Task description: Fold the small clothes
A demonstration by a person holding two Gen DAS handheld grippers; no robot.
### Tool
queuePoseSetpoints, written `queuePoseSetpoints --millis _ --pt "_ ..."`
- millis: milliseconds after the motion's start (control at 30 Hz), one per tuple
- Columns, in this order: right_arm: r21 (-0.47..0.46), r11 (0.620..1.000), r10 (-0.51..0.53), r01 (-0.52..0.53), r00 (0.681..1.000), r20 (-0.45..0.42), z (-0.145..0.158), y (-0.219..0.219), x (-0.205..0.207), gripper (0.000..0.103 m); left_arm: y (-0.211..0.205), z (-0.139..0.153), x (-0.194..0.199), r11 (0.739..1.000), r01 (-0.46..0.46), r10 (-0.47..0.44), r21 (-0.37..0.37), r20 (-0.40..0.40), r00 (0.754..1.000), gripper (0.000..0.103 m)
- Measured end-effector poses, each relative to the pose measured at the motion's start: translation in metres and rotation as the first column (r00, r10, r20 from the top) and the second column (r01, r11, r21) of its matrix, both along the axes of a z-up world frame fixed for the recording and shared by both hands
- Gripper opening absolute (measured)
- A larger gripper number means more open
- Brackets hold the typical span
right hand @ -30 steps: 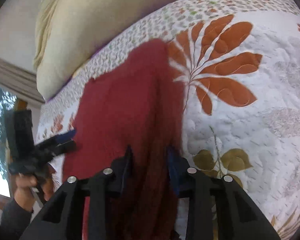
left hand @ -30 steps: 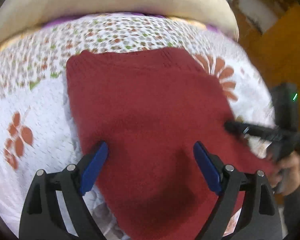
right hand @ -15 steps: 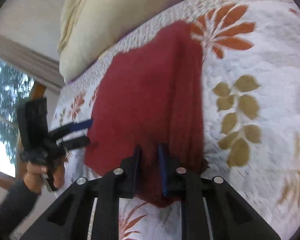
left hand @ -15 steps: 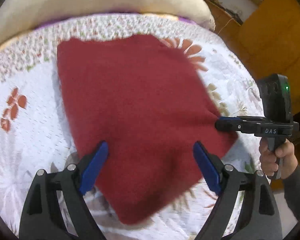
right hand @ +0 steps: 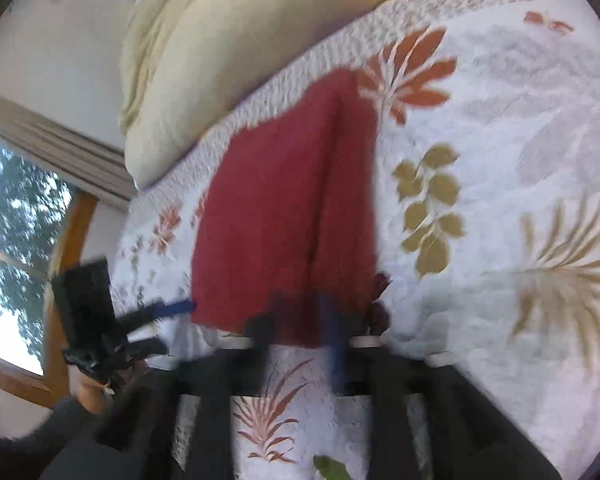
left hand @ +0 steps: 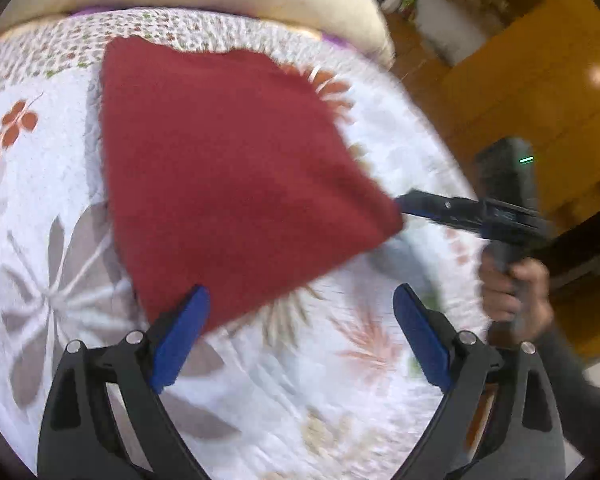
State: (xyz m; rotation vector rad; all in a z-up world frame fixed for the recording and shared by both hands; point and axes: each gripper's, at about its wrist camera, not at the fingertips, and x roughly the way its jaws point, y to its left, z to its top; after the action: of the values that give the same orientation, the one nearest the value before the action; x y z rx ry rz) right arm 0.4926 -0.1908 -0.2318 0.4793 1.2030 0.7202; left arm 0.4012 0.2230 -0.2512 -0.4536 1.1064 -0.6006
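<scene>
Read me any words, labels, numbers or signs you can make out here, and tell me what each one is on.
No text can be read.
Right claw: a faint marking on its black body, too blurred to read.
Red garment, floral quilt, cream pillow: no lettering shows, only printed leaves and flowers on the quilt.

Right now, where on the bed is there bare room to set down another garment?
Free: the quilt nearer than the red garment, between the left gripper fingers, and the wide stretch right of the garment. Crowded: the pillow along the far edge and the right gripper at the garment's corner.
</scene>
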Motion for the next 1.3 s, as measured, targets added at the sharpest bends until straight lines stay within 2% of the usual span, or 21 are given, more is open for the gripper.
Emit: queuePoseSetpoints --millis 33,100,133,200,333,400,500,767,1067,1300 --pt "0.016 0.999 -0.03 0.031 0.999 -0.009 0.003 -0.01 0.009 0.07 0.01 0.002 -0.003 1.0 -0.024 0.024 -0.02 0.003 1.0 0.094" --pt "0.078 0.995 -0.056 0.06 0.997 -0.053 0.003 -0.023 0.028 0.081 0.038 0.003 -0.01 0.992 -0.089 0.088 -0.086 -0.015 0.996 0.096" --pt "0.14 0.988 -0.045 0.06 0.993 -0.108 -0.001 -0.024 0.042 0.087 0.057 -0.003 -0.011 0.98 -0.144 0.138 -0.139 -0.05 0.989 0.096" --pt "0.21 0.975 -0.032 0.074 0.981 -0.193 -0.013 -0.021 0.07 0.087 0.085 -0.02 -0.004 0.946 -0.238 0.209 -0.221 -0.146 0.967 0.096" --pt "0.174 0.98 -0.052 0.101 0.962 -0.267 -0.04 0.004 0.116 0.089 0.109 -0.055 0.01 0.879 -0.344 0.249 -0.331 -0.298 0.922 0.096" --pt "0.135 0.988 -0.031 0.07 0.962 -0.271 -0.049 0.018 0.13 0.089 0.108 -0.063 0.018 0.863 -0.357 0.248 -0.358 -0.314 0.916 0.096" --pt "0.095 0.995 -0.004 0.029 0.966 -0.257 -0.057 0.034 0.144 0.089 0.104 -0.07 0.028 0.871 -0.341 0.237 -0.354 -0.307 0.922 0.096" --pt "0.093 0.996 0.013 0.011 0.967 -0.253 -0.063 0.039 0.144 0.088 0.094 -0.079 0.038 0.875 -0.318 0.211 -0.365 -0.304 0.929 0.096" --pt "0.098 0.995 0.017 0.009 0.967 -0.252 -0.065 0.049 0.149 0.088 0.083 -0.08 0.047 0.891 -0.276 0.168 -0.361 -0.302 0.938 0.099" --pt "0.102 0.994 0.051 -0.025 0.966 -0.254 -0.067 0.065 0.154 0.093 0.07 -0.079 0.05 0.898 -0.232 0.118 -0.374 -0.303 0.946 0.099"
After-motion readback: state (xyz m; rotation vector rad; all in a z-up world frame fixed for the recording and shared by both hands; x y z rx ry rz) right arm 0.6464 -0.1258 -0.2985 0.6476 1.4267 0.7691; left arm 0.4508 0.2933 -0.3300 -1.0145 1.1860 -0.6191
